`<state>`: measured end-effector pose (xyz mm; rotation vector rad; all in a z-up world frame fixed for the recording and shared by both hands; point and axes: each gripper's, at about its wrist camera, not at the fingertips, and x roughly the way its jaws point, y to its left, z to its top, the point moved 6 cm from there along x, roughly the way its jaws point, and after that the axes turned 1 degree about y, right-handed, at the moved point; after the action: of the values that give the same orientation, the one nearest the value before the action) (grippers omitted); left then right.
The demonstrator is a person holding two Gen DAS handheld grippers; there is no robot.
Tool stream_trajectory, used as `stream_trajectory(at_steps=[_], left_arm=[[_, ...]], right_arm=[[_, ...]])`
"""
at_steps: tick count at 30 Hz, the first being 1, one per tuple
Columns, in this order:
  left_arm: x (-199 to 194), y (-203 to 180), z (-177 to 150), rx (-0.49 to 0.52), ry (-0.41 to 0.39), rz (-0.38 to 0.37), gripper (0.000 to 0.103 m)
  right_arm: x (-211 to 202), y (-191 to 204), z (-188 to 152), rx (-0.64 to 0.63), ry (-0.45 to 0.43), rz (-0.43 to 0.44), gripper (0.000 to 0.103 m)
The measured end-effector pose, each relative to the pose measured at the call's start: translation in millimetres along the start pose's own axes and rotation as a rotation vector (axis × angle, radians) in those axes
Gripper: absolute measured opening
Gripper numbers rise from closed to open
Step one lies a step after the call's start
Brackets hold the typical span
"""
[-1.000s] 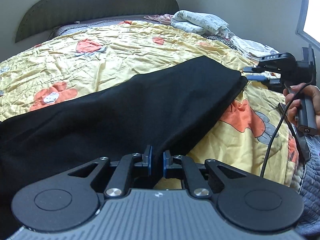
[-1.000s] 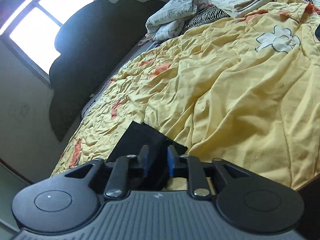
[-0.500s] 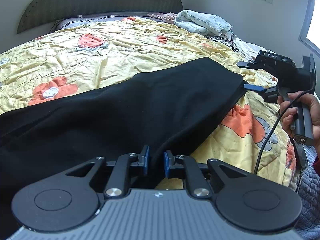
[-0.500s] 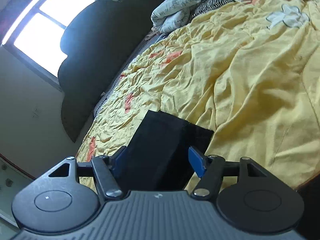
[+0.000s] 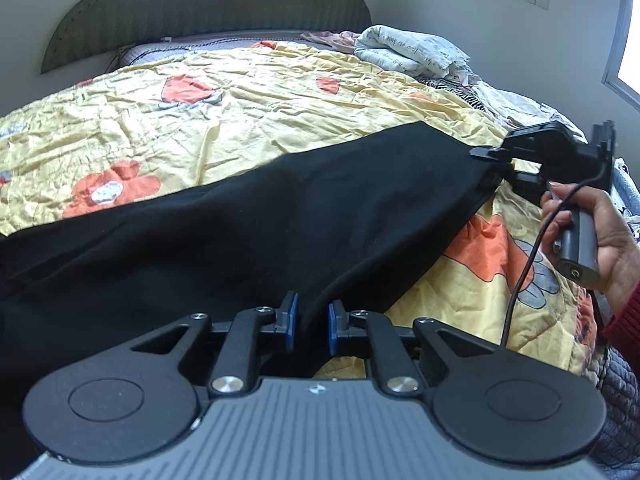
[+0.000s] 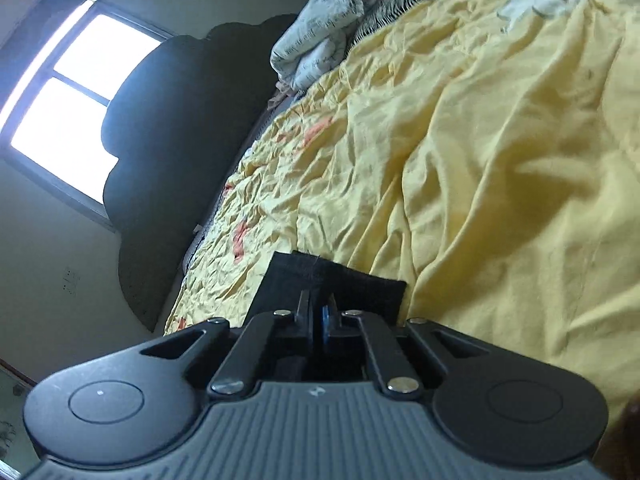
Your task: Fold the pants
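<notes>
While one black pants (image 5: 248,232) lies on bedspread (image 5: 240,108), two tongs: left tongs (image 5: 309,322) closing on fabric fold, right tongs (image 6: 316,322) clenched on hem.

Across the middle of my left view, the black pants (image 5: 248,232) cover the yellow quilt (image 5: 248,108), but beyond them the quilt lies bare up to the headboard (image 5: 200,8). Heaped bedding (image 5: 416,52) blocks the upper right. My right gripper (image 5: 486,154) and hand (image 5: 600,236) fill the right edge.
</notes>
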<state>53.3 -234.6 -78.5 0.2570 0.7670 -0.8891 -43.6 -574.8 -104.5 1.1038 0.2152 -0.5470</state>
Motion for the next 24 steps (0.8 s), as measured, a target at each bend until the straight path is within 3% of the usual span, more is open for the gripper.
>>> stream_trajectory(at_steps=[4, 10, 11, 14, 16, 17, 18, 20, 24], left_arm=[[-1, -8, -1, 0.044, 0.000, 0.006, 0.016], [4, -7, -6, 0.048, 0.023, -0.003, 0.018], [3, -7, -6, 0.052, 0.025, -0.012, 0.024], [0, -7, -7, 0.048, 0.028, -0.029, 0.024], [-2, -8, -7, 0.046, 0.030, -0.039, 0.026], [-2, -8, -7, 0.045, 0.030, -0.043, 0.026], [-3, -10, -7, 0.044, 0.031, -0.046, 0.026], [-4, -12, -7, 0.046, 0.033, -0.053, 0.027], [-9, -15, -6, 0.049, 0.042, -0.076, 0.033]], right_arm=[[-20, 5, 6, -0.110, -0.028, -0.017, 0.004], [-4, -11, 0, -0.118, 0.053, -0.081, 0.004], [-5, -10, 0, -0.134, 0.054, -0.091, 0.006], [-18, 2, 5, -0.195, -0.016, -0.173, 0.016], [-31, 26, 4, -0.347, -0.140, -0.295, 0.021], [-34, 45, 1, -0.460, -0.175, -0.299, 0.021], [-32, 68, -10, -0.576, -0.165, -0.241, 0.021], [-19, 113, -42, -0.772, -0.017, -0.067, 0.021], [18, 174, -127, -0.977, 0.433, 0.219, 0.021]])
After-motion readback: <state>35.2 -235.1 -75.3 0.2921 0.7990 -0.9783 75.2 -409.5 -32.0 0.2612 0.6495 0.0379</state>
